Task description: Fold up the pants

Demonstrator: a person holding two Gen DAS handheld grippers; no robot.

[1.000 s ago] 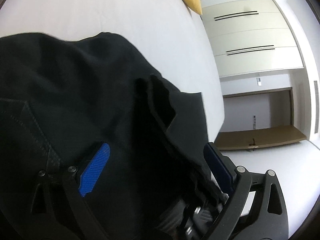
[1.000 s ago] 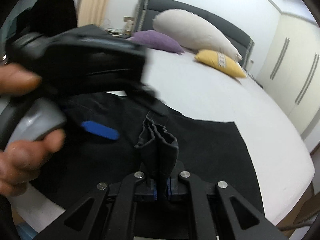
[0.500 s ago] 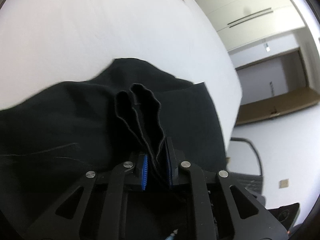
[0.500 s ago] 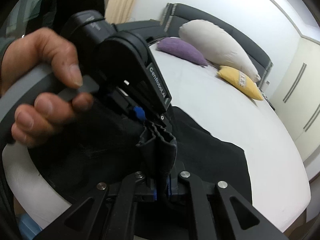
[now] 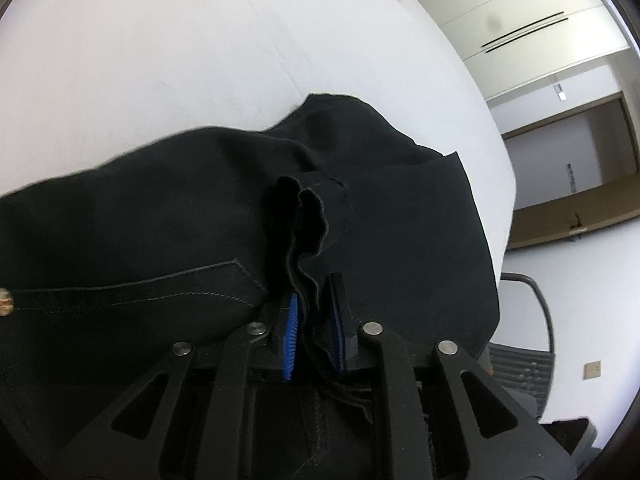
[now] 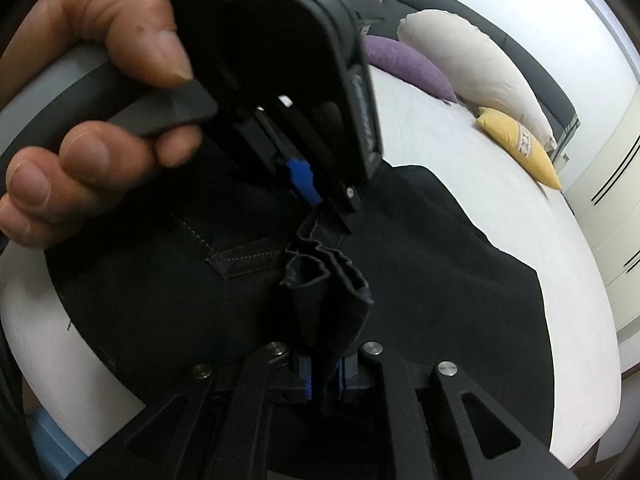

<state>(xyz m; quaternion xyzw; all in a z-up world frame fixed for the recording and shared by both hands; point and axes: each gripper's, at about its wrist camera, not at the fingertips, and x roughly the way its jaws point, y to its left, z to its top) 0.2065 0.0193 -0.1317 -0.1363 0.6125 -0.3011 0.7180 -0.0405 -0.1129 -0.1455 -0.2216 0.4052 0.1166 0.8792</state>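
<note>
We see the black denim pants (image 5: 160, 240) rumpled on the white bed (image 5: 160, 60), bunched hems pinched in our left claw (image 5: 314, 320) and right claw (image 6: 324, 372), both easing apart.

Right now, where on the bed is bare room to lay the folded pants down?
The white sheet is bare between the black pants and the pillows. It is crowded in front, where the left gripper and right gripper bunch the cloth.
</note>
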